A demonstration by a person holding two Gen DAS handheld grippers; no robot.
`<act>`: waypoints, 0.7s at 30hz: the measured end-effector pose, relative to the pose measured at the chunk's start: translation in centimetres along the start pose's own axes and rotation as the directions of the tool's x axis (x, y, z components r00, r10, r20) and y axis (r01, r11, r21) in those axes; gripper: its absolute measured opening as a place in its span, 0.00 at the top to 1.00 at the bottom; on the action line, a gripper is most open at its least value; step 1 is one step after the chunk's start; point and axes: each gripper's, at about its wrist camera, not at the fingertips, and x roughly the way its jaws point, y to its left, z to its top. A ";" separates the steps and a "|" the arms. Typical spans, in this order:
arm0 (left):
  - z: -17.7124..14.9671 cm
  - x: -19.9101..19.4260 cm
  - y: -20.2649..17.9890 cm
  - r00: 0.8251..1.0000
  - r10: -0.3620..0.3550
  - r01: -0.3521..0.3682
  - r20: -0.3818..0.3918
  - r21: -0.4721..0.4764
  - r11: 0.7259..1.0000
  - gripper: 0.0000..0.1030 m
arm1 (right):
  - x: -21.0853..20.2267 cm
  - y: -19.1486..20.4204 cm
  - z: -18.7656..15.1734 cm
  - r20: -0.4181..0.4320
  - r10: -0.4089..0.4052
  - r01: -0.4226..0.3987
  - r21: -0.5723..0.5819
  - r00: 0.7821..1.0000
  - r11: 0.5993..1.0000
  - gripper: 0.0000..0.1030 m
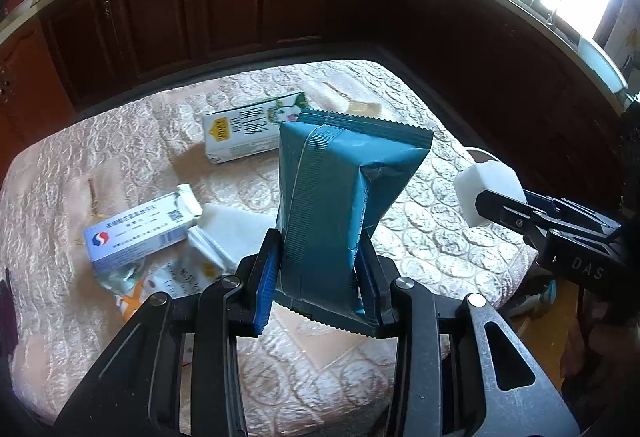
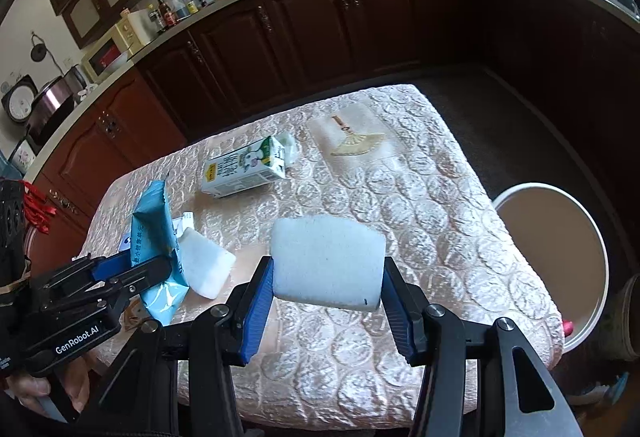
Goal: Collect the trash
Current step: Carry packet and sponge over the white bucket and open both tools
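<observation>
Left gripper [image 1: 316, 269] clamped a teal foil packet [image 1: 344, 197] near its lower end; the packet stood upright above the table [image 1: 120, 141], puffed, with serrated seals at both ends. Right gripper [image 2: 328, 297] pinched a white foam block [image 2: 326, 261], rectangular and rough-surfaced, held clear of the quilted cloth. On the table lay a milk carton [image 2: 244, 169] on its side, a blue-and-white box [image 1: 136, 237] and another white block [image 2: 204, 269]. A round white bin [image 2: 560, 257] stood beside the table.

A milk carton [image 2: 244, 169] lies on the table [image 2: 440, 221], bin [image 2: 560, 261] beside.
</observation>
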 end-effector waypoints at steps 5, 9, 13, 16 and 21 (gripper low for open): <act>0.3 0.7 -1.3 0.999 -0.031 0.031 -0.013 0.012 0.999 0.67 | -0.6 -1.5 -0.1 0.007 -0.014 0.013 0.021 1.000 1.000 0.51; 0.7 1.1 -2.9 0.998 -0.062 0.063 -0.024 0.030 0.998 0.67 | -1.1 -2.9 -0.2 0.012 -0.031 0.030 0.044 0.999 0.999 0.51; 1.3 1.6 -4.9 0.996 -0.087 0.088 -0.030 0.059 0.994 0.67 | -1.8 -4.8 -0.3 0.018 -0.056 0.054 0.072 0.998 0.996 0.51; 1.9 2.1 -6.4 0.993 -0.107 0.110 -0.040 0.075 0.991 0.67 | -2.5 -6.4 -0.4 0.026 -0.077 0.074 0.098 0.997 0.992 0.51; 3.3 2.9 -9.4 0.987 -0.148 0.153 -0.058 0.104 0.983 0.67 | -3.6 -9.1 -0.5 0.032 -0.120 0.115 0.130 0.992 0.985 0.51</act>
